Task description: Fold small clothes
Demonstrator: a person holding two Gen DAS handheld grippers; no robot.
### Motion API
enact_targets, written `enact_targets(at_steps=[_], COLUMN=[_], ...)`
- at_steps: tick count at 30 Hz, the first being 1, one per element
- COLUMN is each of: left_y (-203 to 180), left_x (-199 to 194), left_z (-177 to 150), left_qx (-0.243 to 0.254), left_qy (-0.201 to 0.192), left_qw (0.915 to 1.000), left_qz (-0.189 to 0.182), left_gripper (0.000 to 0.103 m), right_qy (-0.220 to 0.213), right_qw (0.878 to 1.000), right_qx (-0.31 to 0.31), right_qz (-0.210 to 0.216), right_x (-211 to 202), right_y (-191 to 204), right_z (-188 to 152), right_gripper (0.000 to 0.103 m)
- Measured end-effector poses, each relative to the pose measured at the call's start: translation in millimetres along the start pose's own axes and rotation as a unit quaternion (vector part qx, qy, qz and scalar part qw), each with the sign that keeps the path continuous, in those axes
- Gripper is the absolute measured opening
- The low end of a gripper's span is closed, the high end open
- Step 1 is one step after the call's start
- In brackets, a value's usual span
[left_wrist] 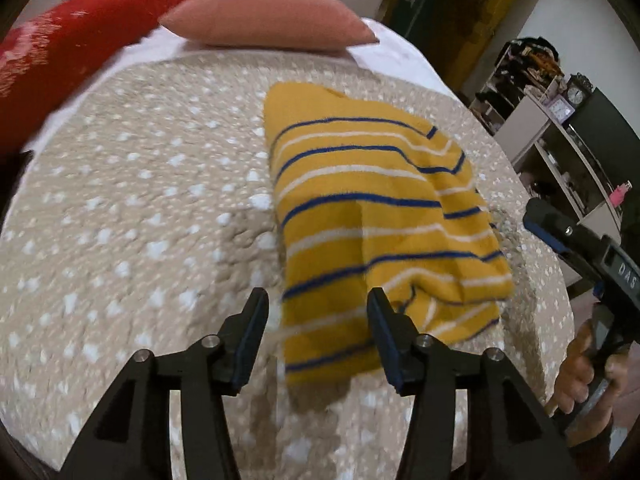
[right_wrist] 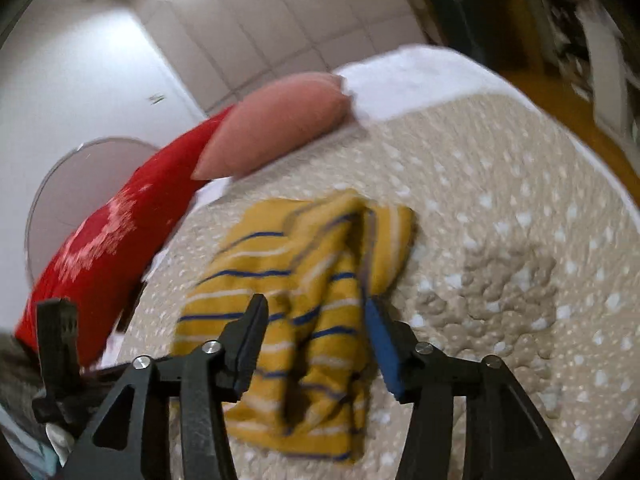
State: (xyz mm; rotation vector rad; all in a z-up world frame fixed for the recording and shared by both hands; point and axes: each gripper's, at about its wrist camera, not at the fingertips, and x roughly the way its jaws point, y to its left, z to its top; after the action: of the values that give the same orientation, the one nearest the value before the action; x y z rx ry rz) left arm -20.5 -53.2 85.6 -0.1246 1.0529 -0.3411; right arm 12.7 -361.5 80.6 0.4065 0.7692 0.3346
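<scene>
Black, blue-padded fingers of my left gripper stand spread wide and grip nothing; the near end of the yellow striped garment lies between and just beyond them, though I cannot tell whether the pads touch the cloth. My right gripper is released too, its fingers parted over the same garment, with nothing pinched between them. The garment is folded into a rough oblong with blue and white stripes, one layer doubled over on top, and it lies flat on the beige bedspread with white specks. In the left wrist view my right gripper's body and the hand holding it show just beside the garment's right edge, off the side of the bed. Beyond the garment's far end a pink cushion rests on a white sheet, and a red cushion lies to the left of that. Past the garment's right side, well apart, stands a shelf unit with clocks on it.
</scene>
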Motion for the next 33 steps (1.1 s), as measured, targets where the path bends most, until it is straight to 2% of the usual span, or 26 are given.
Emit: enact_targets(at_steps=[2, 5, 6, 7, 9, 11, 14, 17, 23, 24, 29, 33], left_y=[1.1, 1.3, 3.7, 4.9, 7.2, 11.7, 18.3, 19.1, 9.3, 8.0, 2.0, -6.7], left_x=[-6.1, -10.3, -14.4, -16.4, -21.6, -25.6, -26.0, -19.7, -17.3, -17.7, -17.8, -19.7], left_z=[-8.2, -16.2, -21.6, -24.3, -30.5, -32.0, -36.1, -39.9, -47.4, -48.4, -50.7, -53.9], left_qx=[-0.006, -0.013, -0.014, -0.015, -0.015, -0.016, -0.023, -0.034, -0.015, -0.010, -0.009, 0.004], left_qy=[-0.006, -0.013, -0.015, -0.017, -0.024, -0.031, -0.033, -0.022, -0.026, -0.029, -0.037, -0.049], left_qw=[1.0000, 0.9998, 0.9997, 0.9997, 0.9994, 0.9991, 0.9989, 0.9990, 0.9989, 0.9986, 0.9981, 0.9968], left_qz=[-0.001, 0.004, 0.009, 0.013, 0.017, 0.024, 0.024, 0.020, 0.038, 0.043, 0.049, 0.063], left_gripper=[0.050, 0.050, 0.050, 0.050, 0.050, 0.050, 0.050, 0.050, 0.050, 0.051, 0.056, 0.059], right_qy=[0.013, 0.053, 0.068, 0.086, 0.117, 0.117, 0.120, 0.138, 0.137, 0.126, 0.033, 0.018], right_qw=[1.000, 0.998, 0.997, 0.995, 0.992, 0.992, 0.992, 0.990, 0.991, 0.992, 0.999, 0.999], right_qx=[-0.023, -0.042, -0.046, -0.053, -0.044, -0.035, -0.020, 0.008, 0.001, -0.002, -0.016, -0.027], right_qz=[0.007, -0.011, -0.008, -0.010, 0.001, 0.010, -0.014, -0.015, -0.014, -0.019, -0.025, -0.016], right_x=[0.5, 31.5, 41.9, 51.3, 57.5, 47.7, 30.3, 36.2, 28.0, 20.8, -15.5, 9.6], right_y=[13.9, 28.6, 31.1, 32.6, 30.0, 25.9, 9.1, -6.4, -5.5, -4.3, 9.8, 25.6], right_z=[-4.9, -19.6, -24.5, -29.2, -37.5, -40.7, -50.0, -57.0, -58.7, -54.8, -22.9, 7.8], right_gripper=[0.065, 0.063, 0.043, 0.005, 0.006, 0.005, 0.005, 0.005, 0.008, 0.011, 0.012, 0.012])
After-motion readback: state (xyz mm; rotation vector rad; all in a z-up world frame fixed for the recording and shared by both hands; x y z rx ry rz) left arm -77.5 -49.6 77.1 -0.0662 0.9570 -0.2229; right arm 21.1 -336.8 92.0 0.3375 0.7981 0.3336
